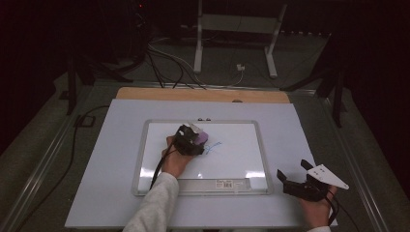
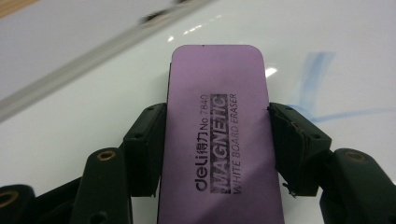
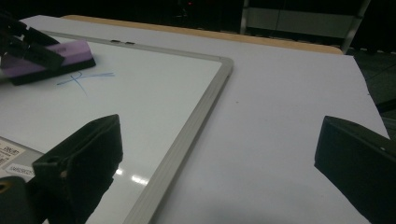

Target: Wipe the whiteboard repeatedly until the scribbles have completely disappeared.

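Eraser (image 2: 219, 140): flat purple slab, rounded corners | left claw (image 2: 217, 144): clamped on eraser | right claw (image 3: 219, 172): wide, empty

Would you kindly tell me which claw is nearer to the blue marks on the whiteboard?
Left. The left claw holds the purple eraser beside the blue marks; the right claw rests off the whiteboard.

white sheet (image 1: 121, 203) on table | wooden board (image 1: 203, 94) behind | metal stand (image 1: 237, 29) on floor

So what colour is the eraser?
Purple on top, with black printed lettering; the eraser shows best in the left gripper view.
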Tool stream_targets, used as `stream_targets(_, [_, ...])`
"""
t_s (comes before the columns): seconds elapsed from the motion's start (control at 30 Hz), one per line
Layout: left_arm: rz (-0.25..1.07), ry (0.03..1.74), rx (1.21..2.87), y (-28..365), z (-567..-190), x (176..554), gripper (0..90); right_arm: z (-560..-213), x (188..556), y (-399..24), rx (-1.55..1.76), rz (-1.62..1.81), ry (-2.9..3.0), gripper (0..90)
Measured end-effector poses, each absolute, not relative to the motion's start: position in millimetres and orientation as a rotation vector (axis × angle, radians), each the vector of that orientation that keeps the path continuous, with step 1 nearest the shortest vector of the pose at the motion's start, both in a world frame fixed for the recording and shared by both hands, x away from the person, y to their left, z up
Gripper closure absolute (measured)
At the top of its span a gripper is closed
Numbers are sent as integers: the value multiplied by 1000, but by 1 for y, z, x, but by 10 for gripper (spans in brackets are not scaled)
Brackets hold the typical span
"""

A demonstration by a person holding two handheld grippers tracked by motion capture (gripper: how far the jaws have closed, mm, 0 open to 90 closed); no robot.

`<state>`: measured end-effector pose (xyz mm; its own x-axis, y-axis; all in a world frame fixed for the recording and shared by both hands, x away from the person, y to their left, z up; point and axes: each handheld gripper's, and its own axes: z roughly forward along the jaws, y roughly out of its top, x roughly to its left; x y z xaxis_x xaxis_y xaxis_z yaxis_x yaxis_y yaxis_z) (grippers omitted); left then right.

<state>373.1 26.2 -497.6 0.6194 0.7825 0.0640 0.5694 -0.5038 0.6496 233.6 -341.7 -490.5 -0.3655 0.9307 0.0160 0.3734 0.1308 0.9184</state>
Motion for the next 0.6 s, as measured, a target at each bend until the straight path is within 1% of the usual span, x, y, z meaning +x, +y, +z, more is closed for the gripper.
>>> stream_targets(0.03, [430,1010,2262,20,-498,368,417,-490,233,-342,1256,1214,1822,13])
stream_targets(0.1, [393,931,2282,12,-498,361,417,-491,234,-342,1256,1215,1822,13])
stream_targets(0.17, [400,869,2303,5,-498,355,417,-491,234,-341,1254,1215,1823,13])
stream_targets(0.2, [400,874,2305,5,-497,355,417,-491,233,-341,1254,1214,1822,13])
stream_targets(0.27, [396,903,2295,8,-498,358,417,-490,233,-342,1255,1214,1821,13])
stream_targets(0.33, [444,942,2294,10,-497,361,417,-490,233,-343,1254,1215,1819,13])
stream_targets(0.5, [544,1128,2252,27,-496,376,417,-490,233,-343,1257,1216,1816,14])
stream_targets(0.6, [531,1172,2233,29,-496,378,417,-491,233,-343,1258,1214,1819,13])
